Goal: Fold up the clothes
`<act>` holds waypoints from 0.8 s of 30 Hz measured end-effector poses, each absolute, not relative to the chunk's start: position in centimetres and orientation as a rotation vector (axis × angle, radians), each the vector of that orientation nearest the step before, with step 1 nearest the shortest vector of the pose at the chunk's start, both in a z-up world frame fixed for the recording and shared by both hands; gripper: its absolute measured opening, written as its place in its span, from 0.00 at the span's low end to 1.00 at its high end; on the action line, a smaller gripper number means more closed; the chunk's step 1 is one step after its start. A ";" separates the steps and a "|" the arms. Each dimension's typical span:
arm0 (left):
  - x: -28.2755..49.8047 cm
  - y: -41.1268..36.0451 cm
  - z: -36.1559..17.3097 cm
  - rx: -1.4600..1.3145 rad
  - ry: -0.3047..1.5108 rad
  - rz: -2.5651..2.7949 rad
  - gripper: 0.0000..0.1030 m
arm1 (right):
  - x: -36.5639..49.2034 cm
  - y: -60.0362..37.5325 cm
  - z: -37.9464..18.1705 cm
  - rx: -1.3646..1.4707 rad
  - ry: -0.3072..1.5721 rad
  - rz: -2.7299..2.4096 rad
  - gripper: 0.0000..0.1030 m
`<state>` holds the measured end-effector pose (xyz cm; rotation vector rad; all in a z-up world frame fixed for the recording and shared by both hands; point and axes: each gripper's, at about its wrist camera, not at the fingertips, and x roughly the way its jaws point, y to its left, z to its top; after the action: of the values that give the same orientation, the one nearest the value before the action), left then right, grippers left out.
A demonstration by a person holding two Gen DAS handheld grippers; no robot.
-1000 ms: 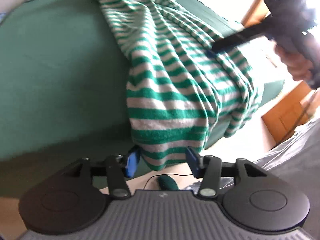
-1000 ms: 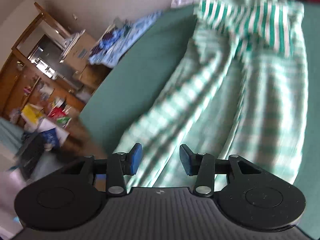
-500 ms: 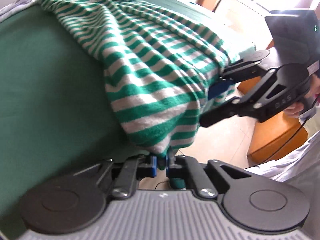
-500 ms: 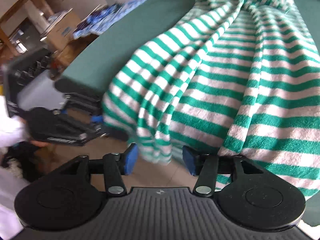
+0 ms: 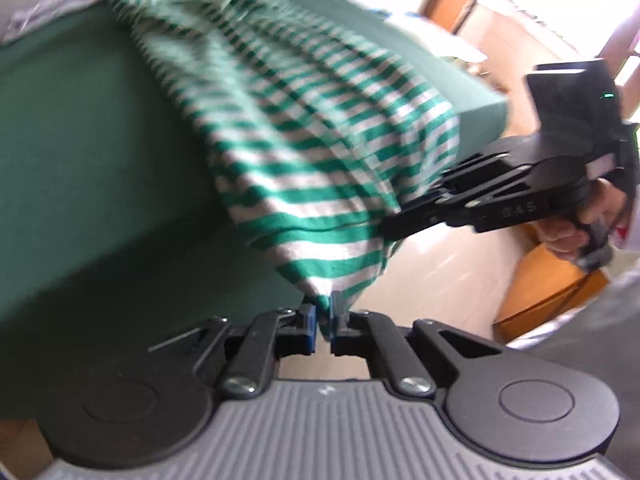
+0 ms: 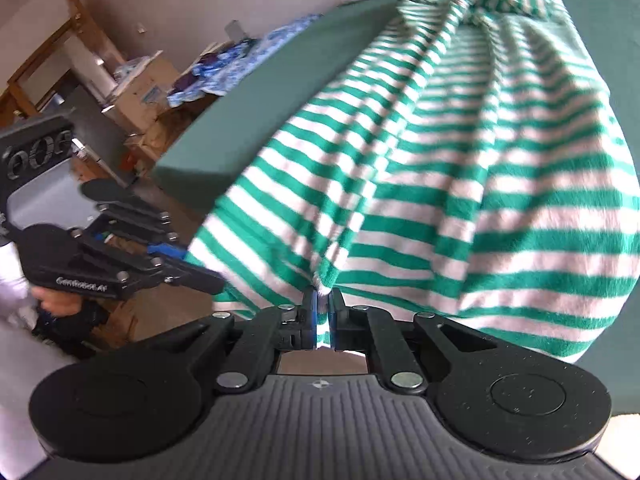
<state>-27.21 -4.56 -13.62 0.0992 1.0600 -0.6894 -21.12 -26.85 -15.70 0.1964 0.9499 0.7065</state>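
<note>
With left gripper (image 5: 325, 318) and right gripper (image 6: 323, 304) just clamped on striped garment (image 6: 460, 184) hem (6 o'clock edge), grasp step done; next: lift toward 12 o'clock together.

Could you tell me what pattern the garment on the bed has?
Green and white horizontal stripes; the garment shows best in the right wrist view.
</note>
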 end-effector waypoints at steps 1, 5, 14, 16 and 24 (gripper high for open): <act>-26.7 -4.6 -14.3 0.097 1.093 -0.671 0.01 | -20.8 -26.8 -16.1 0.191 0.953 0.690 0.07; -27.2 -3.8 -14.4 0.196 1.113 -0.636 0.04 | -20.3 -26.9 -16.5 0.170 0.956 0.659 0.16; -23.6 -5.3 -14.4 0.214 1.035 -0.641 0.63 | -20.3 -26.6 -16.3 0.167 0.897 0.689 0.36; -22.9 -5.6 -15.2 0.181 1.058 -0.658 0.55 | -19.7 -26.2 -17.0 0.199 0.913 0.701 0.36; -25.6 -6.6 -13.1 0.149 1.032 -0.789 0.06 | -20.5 -26.5 -15.5 0.256 0.922 0.704 0.06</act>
<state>-25.60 -6.60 -13.07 0.1490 1.0322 -0.7887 -20.48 -26.52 -15.47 0.2563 0.9220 0.7039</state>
